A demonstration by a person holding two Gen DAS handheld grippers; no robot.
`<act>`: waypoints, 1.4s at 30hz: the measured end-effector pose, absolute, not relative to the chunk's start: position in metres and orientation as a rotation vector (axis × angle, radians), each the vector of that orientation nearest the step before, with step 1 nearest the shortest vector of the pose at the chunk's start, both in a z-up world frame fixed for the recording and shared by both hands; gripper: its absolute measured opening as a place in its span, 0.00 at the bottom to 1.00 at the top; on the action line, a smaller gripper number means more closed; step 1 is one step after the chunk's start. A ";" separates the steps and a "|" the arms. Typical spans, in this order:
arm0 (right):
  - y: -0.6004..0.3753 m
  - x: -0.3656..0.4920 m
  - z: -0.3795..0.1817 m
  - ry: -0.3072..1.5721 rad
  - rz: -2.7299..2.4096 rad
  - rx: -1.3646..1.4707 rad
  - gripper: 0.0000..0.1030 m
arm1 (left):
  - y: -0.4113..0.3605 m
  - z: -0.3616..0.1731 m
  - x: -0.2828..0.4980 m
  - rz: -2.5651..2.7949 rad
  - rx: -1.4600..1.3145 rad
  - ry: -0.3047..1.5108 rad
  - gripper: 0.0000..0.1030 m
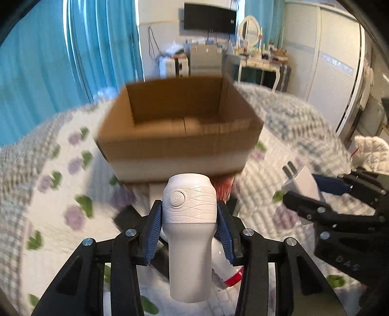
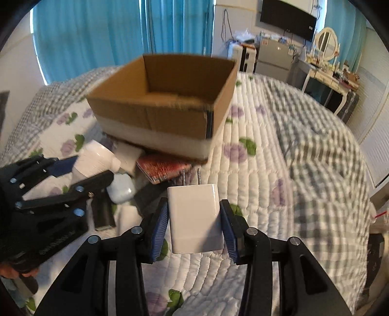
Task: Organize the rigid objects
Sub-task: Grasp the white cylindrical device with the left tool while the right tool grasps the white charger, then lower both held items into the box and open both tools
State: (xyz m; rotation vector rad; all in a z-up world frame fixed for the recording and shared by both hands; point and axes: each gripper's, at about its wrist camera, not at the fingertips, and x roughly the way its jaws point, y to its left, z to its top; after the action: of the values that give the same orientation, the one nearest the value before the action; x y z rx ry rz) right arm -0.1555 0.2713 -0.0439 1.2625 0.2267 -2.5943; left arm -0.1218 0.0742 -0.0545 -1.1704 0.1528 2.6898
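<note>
Squarely between the blue pads of the left gripper (image 1: 189, 228) sits a white ribbed device (image 1: 189, 218) with a round spiral button, clamped on both flanks and held above the bed, its flared head pointing toward twelve o'clock. In the right wrist view the right gripper (image 2: 195, 223) is closed on a white wall charger (image 2: 195, 216), its two metal prongs aimed at twelve o'clock. Both grasped things hang just short of an open cardboard box (image 1: 180, 136), which fills the twelve o'clock part of each view and rests on the quilted bedspread (image 2: 279, 170), white with purple flowers and green leaves. The bare part of the box floor that shows is brown cardboard; its near wall hides the rest.

At the foot of the box, in the right wrist view, a red-covered flat item (image 2: 163, 167) lies half under the box edge at about eleven o'clock from the charger, and a small pale-blue and white bottle (image 2: 121, 187) lies at ten o'clock, just beside the left gripper's black fingers. A dark flat object (image 2: 104, 214) lies on the bedspread at nine o'clock.

Beyond the bed, turquoise curtains (image 2: 121, 31) hang at eleven o'clock, a wall-mounted screen (image 2: 288, 14) at one o'clock, and a white dressing table with an oval mirror (image 2: 327, 41) farther right.
</note>
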 end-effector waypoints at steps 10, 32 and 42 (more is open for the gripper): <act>0.249 -0.179 0.058 0.267 -2.647 1.038 0.40 | 0.050 0.040 -0.173 2.773 -1.020 0.172 0.43; 0.235 -0.320 -0.001 0.241 -2.603 1.132 0.40 | 0.069 -0.062 -0.299 2.695 -1.248 0.238 0.48; 0.240 -0.322 0.006 0.180 -2.622 1.112 0.41 | 0.050 -0.034 -0.285 2.803 -1.212 0.185 0.74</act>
State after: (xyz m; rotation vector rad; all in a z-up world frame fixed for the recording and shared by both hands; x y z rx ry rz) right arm -0.3219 0.2405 0.0065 1.1123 0.1798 -2.6219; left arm -0.2847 0.0500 -0.0342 -1.2123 0.1853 2.8030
